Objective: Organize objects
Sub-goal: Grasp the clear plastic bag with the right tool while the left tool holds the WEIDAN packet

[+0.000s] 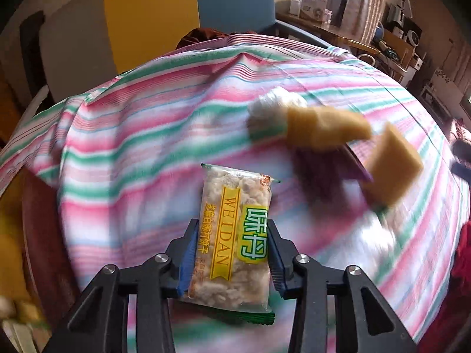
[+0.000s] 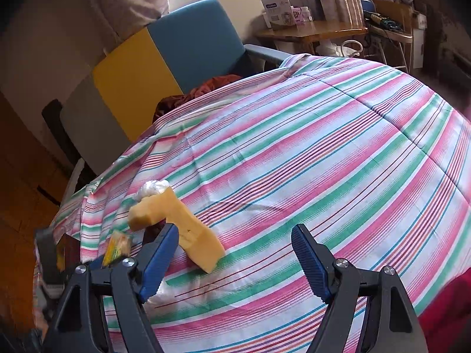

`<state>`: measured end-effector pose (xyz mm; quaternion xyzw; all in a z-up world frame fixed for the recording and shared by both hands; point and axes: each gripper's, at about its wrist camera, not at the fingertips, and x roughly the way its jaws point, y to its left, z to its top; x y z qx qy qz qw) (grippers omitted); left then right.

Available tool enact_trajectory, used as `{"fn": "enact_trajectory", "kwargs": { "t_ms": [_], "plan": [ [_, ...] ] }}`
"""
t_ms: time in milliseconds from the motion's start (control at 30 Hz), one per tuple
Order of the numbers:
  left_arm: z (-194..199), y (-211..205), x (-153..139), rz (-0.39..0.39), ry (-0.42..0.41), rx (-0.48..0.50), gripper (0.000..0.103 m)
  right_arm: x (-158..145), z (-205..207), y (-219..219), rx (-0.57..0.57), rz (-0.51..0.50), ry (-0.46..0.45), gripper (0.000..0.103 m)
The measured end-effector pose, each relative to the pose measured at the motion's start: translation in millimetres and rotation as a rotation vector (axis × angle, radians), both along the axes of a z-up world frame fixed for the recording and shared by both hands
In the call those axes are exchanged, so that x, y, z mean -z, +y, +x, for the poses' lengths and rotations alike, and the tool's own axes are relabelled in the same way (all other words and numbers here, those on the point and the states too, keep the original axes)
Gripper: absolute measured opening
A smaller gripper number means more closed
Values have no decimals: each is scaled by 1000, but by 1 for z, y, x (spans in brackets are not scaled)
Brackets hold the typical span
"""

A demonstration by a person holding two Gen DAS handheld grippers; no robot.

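My left gripper [image 1: 232,229] is shut on a clear snack packet [image 1: 235,235] with a yellow WEIDAN label, held above the striped cloth [image 1: 147,135]. Beyond it to the right lie a toy ice-cream cone [image 1: 318,123] with a white top and a tan sponge block [image 1: 391,167], both blurred. My right gripper [image 2: 235,235] is open and empty over the striped cloth [image 2: 323,147]. Just past its left finger lie the tan sponge block [image 2: 200,241] and the cone [image 2: 150,209]. The packet [image 2: 117,247] shows at the far left, blurred.
A chair with blue [image 2: 194,41], yellow [image 2: 132,85] and grey panels stands behind the table. A dark red cloth [image 2: 203,88] lies on its seat. A wooden side table [image 2: 312,32] with boxes stands at the back right. Wooden floor lies to the left.
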<state>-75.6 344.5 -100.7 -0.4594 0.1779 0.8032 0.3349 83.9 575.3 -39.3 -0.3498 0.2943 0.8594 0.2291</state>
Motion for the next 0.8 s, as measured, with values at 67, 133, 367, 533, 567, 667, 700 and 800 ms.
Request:
{"fn": "enact_trajectory", "kwargs": {
  "t_ms": [67,133,367,533,567,667,700,800],
  "plan": [
    [17,-10,1,4,28,-2,43,1,0,0,-3,-7,-4,80],
    [33,-24,0,17,49,-9,43,2,-1,0,-10,-14,-4,80],
    [69,-50,3,67,116,4,43,-1,-9,-12,-69,-3,14,80],
    [76,-51,6,72,184,36,44,-2,-24,-46,-282,-21,46,80],
    [78,-52,7,73,199,42,44,0,-30,-57,-336,-14,27,80],
    [80,-52,8,76,224,50,44,10,-42,-77,-413,13,-35,80],
    [80,-52,8,77,222,49,44,14,-44,-81,-426,10,-49,80],
    [80,-52,8,78,226,51,44,22,-49,-96,-486,20,-93,80]
  ]
}}
